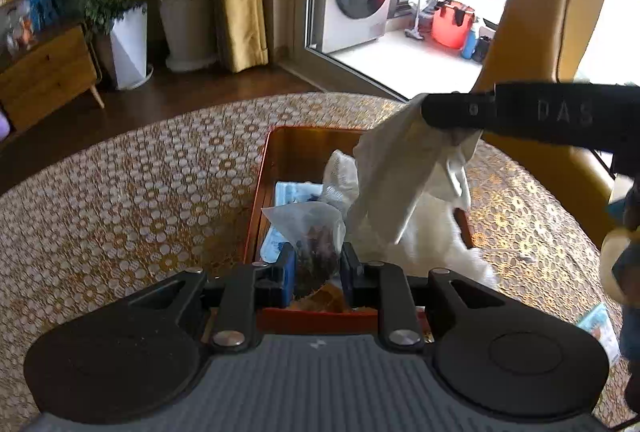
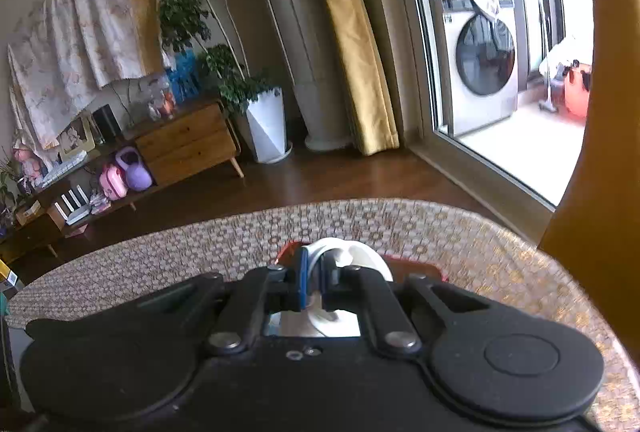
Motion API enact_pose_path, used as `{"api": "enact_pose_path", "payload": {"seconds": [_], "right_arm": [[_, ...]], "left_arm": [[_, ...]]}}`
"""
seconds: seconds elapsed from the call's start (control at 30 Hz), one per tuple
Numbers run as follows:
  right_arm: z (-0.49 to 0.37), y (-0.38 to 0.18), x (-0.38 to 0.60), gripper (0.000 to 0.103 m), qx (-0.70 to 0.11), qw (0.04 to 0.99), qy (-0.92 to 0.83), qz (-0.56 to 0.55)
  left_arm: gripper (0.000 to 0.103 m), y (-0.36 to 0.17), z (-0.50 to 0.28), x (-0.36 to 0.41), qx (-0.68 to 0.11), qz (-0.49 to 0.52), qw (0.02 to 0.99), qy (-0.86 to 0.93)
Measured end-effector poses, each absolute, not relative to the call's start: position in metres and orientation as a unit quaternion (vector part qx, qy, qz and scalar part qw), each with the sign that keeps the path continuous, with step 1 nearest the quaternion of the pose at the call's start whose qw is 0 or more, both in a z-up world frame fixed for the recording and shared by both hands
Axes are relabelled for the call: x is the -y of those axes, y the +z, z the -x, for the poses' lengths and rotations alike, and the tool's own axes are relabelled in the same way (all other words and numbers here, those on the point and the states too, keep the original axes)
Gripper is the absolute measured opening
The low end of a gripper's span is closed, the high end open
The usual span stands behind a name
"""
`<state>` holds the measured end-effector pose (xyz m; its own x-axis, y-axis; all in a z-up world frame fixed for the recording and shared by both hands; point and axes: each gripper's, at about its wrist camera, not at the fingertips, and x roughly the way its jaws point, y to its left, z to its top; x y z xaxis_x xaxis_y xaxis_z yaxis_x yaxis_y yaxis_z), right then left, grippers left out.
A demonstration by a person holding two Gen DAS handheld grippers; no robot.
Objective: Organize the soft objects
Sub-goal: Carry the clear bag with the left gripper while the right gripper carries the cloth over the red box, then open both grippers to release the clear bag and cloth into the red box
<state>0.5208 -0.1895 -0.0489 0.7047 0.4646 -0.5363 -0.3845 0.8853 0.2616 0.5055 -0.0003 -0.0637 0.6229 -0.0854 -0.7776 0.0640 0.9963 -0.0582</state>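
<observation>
An orange-brown tray (image 1: 280, 147) stands on the table and holds a blue-and-white packet (image 1: 296, 191), a white mesh item (image 1: 340, 171) and a white fluffy thing (image 1: 432, 244). My left gripper (image 1: 318, 268) hangs over the tray's near end. It is shut on a clear plastic bag (image 1: 312, 228) with dark dried contents. From the right, my right gripper (image 1: 444, 119) reaches over the tray, shut on a white cloth (image 1: 400, 171) that hangs down from it. In the right wrist view the right gripper (image 2: 316, 286) pinches that white cloth (image 2: 356, 256) above the tray's red edge (image 2: 420, 268).
A lace tablecloth (image 1: 120, 211) covers the round table. A yellow chair back (image 1: 532, 11) rises behind the table at the right. A small packet (image 1: 600, 328) and part of a plush toy (image 1: 624, 264) lie near the right edge.
</observation>
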Motion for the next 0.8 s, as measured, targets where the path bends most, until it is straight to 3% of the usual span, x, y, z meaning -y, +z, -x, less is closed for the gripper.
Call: {"api": "enact_pose_path", "payload": {"seconds": [0.57, 0.8], "right_arm": [[-0.535, -0.110, 0.183, 0.006, -0.385, 0.894, 0.223, -0.052], [-0.529, -0.124, 0.192, 0.013, -0.406, 0.886, 0.216, -0.065]], "left_arm": [[0.022, -0.100, -0.529, 0.004, -0.460, 0.022, 0.886, -0.053], [0.024, -0.106, -0.527, 0.001, -0.460, 0.025, 0.886, -0.055]]}}
